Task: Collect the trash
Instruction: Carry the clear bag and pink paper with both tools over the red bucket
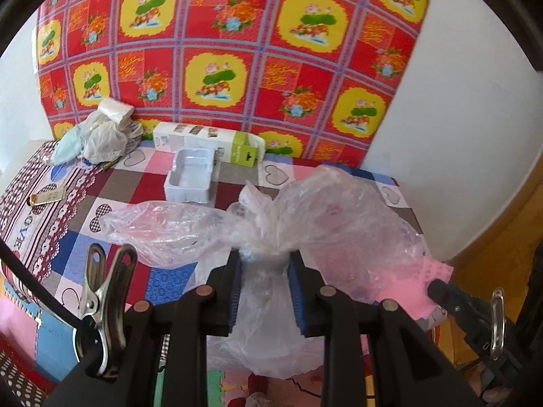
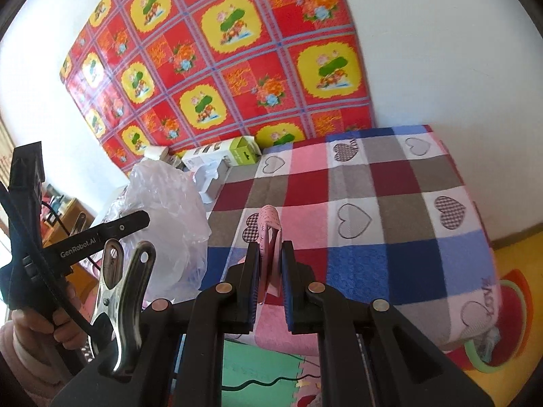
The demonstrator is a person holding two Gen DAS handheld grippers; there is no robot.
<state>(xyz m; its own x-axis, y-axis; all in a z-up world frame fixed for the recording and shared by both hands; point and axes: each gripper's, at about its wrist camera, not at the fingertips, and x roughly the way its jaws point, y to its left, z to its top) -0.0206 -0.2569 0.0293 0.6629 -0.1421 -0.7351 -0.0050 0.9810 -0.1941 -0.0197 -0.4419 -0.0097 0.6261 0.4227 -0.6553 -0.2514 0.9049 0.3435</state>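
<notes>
I'm pinching the limp, slippery plastic bag at its bunched neck in the left gripper; the right gripper is clamping what is probably folded pink paper.

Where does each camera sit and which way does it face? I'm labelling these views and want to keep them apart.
Left wrist: sits behind the left tool, looking down over the checked table toward the patterned wall cloth; its fingers pinch a clear plastic bag.
Right wrist: sits behind the right tool, facing the same table; it grips pink paper, and a hand holding the left tool shows at left.
Shared: bag, table, wall cloth, white-and-green box.
</notes>
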